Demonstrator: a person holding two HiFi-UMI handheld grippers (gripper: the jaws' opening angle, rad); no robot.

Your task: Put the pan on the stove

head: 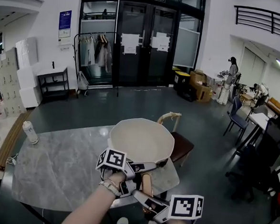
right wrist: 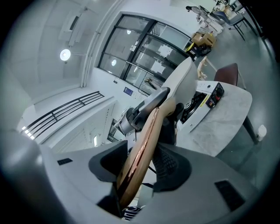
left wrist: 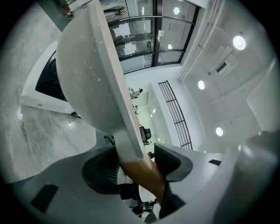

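Pan (head: 142, 139) aloft over right part of bench (head: 54, 170), probably just above white stove (left wrist: 41, 94). Wooden handle (head: 147, 183) points near. Left gripper (head: 145, 168) jaws clenched on handle beside pan; right gripper (head: 141, 196) jaws grasping handle's near end. Both roughly level.

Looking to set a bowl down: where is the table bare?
Bare: the broad stretch of table between the bottle at its left edge and the pan. Crowded: the right end, where the stove sits and the left gripper and right gripper clamp the pan's handle.
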